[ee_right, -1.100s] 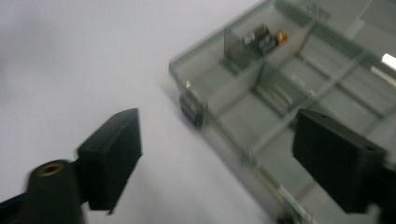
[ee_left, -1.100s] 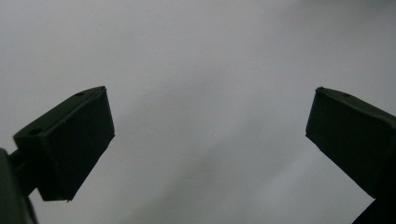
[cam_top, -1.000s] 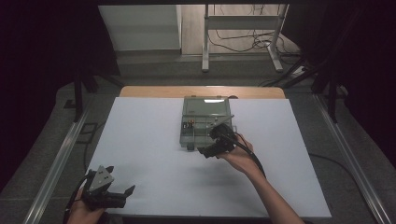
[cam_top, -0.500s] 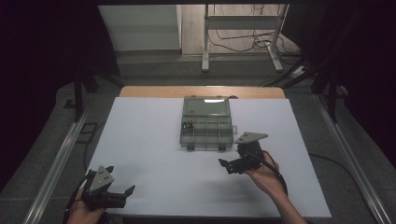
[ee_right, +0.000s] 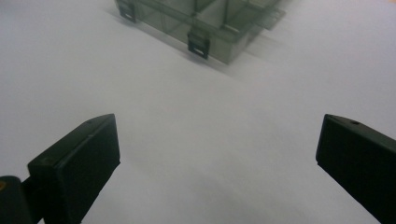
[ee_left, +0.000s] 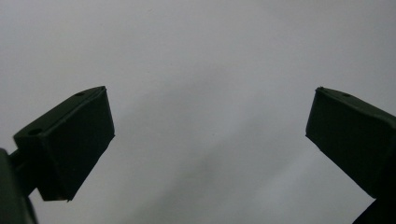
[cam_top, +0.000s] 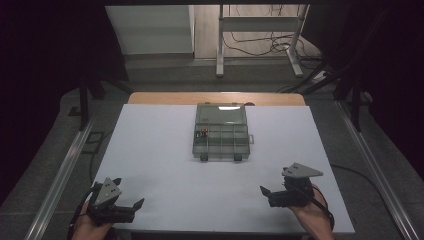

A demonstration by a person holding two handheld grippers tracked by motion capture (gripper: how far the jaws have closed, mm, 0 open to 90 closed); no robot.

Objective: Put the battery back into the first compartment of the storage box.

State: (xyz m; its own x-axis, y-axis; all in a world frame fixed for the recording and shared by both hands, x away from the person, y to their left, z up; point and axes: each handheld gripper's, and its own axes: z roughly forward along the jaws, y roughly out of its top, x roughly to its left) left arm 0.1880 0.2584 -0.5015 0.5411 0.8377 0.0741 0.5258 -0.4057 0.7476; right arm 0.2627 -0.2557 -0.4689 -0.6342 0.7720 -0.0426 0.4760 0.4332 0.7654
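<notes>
From the high view, the compartment box is seen shut near the far middle of the desk. The right gripper, a second ago at the box's near edge, is now drawn back to the near right corner, its fingers just opened wide with nothing between them. The left gripper is kept at the near left corner.

In the left gripper view, fingers are spread over bare desk.

In the right gripper view, open fingers are aimed at the box, well apart; the box work is judged finished
</notes>
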